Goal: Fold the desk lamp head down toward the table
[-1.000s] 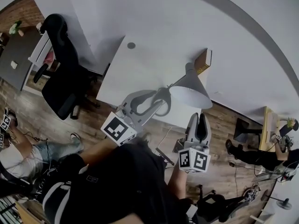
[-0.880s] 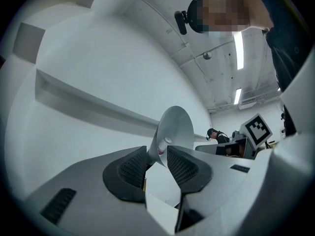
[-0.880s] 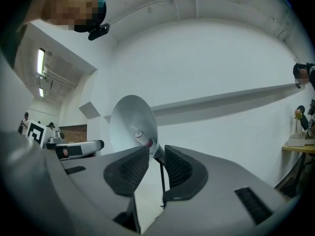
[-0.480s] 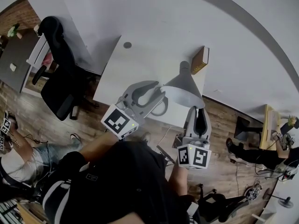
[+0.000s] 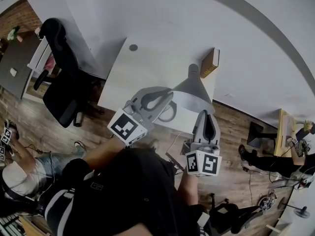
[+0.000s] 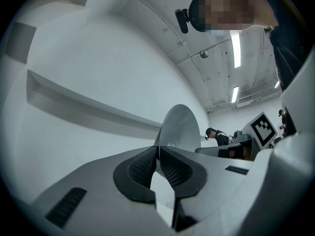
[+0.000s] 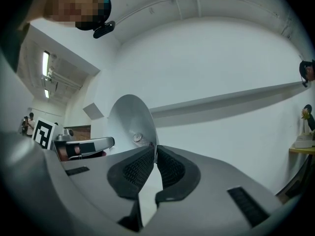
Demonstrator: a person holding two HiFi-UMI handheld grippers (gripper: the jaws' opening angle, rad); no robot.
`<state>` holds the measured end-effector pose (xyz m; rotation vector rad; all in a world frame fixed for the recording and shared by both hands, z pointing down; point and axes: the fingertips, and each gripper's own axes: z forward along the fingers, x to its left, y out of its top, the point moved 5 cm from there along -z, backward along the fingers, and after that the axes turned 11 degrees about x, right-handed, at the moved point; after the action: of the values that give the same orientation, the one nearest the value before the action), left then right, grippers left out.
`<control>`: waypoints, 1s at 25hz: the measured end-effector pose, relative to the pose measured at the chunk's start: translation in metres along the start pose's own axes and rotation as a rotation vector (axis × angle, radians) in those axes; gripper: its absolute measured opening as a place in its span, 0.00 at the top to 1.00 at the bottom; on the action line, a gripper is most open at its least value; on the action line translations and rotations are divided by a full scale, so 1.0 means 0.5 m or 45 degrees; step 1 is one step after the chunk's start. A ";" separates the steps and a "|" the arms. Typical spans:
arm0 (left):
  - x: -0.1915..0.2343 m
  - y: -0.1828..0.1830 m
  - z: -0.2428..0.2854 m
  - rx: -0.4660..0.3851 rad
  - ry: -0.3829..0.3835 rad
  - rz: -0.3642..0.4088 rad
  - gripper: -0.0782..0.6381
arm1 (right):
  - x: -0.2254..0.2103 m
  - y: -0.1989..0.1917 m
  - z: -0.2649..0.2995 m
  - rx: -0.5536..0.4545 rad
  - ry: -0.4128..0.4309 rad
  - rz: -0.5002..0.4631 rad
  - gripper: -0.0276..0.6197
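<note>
Clamping the thin rim of the shade (image 5: 193, 88) with left gripper (image 6: 158, 154) and right gripper (image 7: 154, 154), both just closed onto it, above the near edge of the table (image 5: 138, 73), likely gaining two-sided leverage for tipping it down.

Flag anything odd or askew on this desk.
Nothing stands out. The left claw and right claw have just closed on the rim of the lamp shade, which looks undamaged. The box sits at the far edge of the desk, and nothing is spilled.

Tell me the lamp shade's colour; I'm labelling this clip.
The lamp shade is plain light grey, clearest in the head view.
</note>
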<state>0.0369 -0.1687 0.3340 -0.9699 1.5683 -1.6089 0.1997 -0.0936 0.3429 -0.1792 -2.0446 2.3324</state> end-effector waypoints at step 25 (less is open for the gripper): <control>-0.009 -0.112 -0.024 0.078 -0.018 -0.055 0.85 | 0.003 -0.111 -0.004 0.077 0.005 0.024 0.93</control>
<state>0.0303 -0.1566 0.3898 -0.9866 1.4887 -1.6662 0.1955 -0.0840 0.3975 -0.2017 -1.9760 2.3991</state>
